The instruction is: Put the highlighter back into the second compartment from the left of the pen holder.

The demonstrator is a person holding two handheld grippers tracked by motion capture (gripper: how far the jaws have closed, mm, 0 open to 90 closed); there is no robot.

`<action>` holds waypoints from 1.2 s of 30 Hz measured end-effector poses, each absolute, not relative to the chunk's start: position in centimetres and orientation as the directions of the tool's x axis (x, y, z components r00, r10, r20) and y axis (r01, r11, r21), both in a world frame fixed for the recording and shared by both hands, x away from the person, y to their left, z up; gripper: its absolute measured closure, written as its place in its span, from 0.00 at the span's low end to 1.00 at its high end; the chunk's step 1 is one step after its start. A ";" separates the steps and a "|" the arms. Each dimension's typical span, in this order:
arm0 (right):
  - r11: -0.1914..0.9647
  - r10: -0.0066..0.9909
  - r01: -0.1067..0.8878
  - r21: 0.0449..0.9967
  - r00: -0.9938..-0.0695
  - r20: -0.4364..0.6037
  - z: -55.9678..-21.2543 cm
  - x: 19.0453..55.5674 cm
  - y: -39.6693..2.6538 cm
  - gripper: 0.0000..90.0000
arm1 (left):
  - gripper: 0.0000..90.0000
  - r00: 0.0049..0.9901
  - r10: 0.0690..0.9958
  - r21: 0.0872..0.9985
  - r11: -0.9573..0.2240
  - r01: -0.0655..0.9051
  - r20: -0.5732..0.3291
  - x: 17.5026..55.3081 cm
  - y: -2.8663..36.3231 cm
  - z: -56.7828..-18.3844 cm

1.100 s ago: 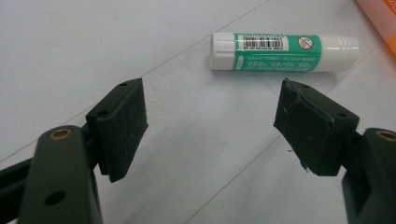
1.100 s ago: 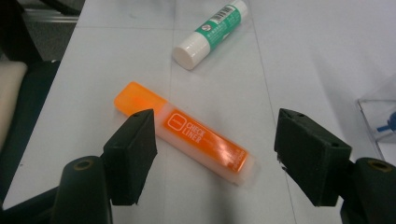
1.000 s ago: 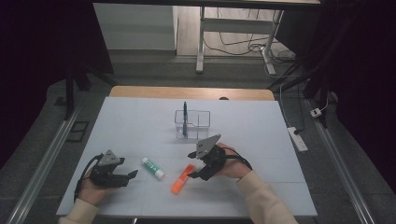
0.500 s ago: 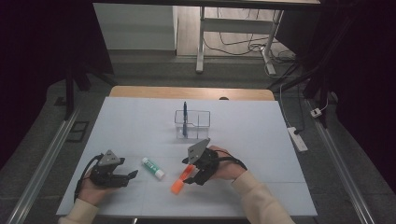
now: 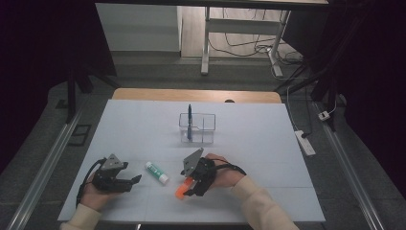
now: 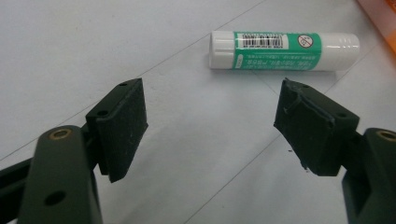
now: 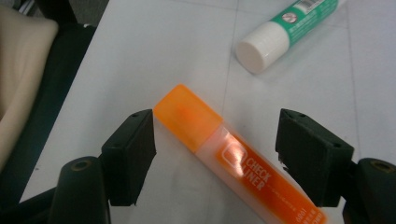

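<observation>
An orange highlighter [image 5: 182, 189] [image 7: 233, 163] lies on the white table, cap toward the person. My right gripper [image 5: 190, 188] [image 7: 217, 154] hovers over it with its jaws open on either side of the cap end, the pads clear of it. A green and white glue stick [image 5: 157, 172] [image 6: 284, 49] [image 7: 285, 32] lies flat a little to the left. My left gripper [image 5: 134, 181] [image 6: 212, 128] rests at the front left, open and holding nothing, pointing toward the glue stick. A clear holder [image 5: 197, 128] with a blue pen [image 5: 189, 120] upright in it stands at mid table.
The white table surface [image 5: 268, 143] has a wooden strip along its far edge. A power strip [image 5: 305, 142] lies off the right side. The front table edge is close below both hands.
My right gripper has moved left and down, from beside the highlighter to over its cap end. The left gripper, glue stick and holder have stayed put.
</observation>
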State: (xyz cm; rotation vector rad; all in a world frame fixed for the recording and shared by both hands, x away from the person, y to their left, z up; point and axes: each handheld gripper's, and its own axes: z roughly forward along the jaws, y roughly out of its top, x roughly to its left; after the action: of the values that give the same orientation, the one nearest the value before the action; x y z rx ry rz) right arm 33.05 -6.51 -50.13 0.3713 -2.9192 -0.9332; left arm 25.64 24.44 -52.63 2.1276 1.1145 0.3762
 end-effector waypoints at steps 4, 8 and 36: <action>0.794 -0.259 -0.233 0.561 -0.965 -0.034 -50.4 32.9 -6.1 0.34 | 0.28 0.591 0.804 0.694 -0.393 0.604 -0.059 25.7 24.4 -52.7; 0.794 -0.287 -0.254 0.553 -0.958 -0.027 -50.6 32.7 -5.7 0.35 | 0.28 0.589 0.806 0.694 -0.389 0.605 -0.062 25.7 24.4 -52.7; 0.801 -0.379 -0.363 0.476 -0.923 -0.065 -51.2 32.8 -5.5 0.70 | 0.28 0.588 0.806 0.694 -0.390 0.605 -0.060 25.7 24.5 -52.7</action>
State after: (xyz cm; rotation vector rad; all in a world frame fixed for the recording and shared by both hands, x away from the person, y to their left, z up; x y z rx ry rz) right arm 32.78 -5.51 -51.19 0.6075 -2.9494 -0.7685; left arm 25.67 24.47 -52.69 2.1302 1.1155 0.3761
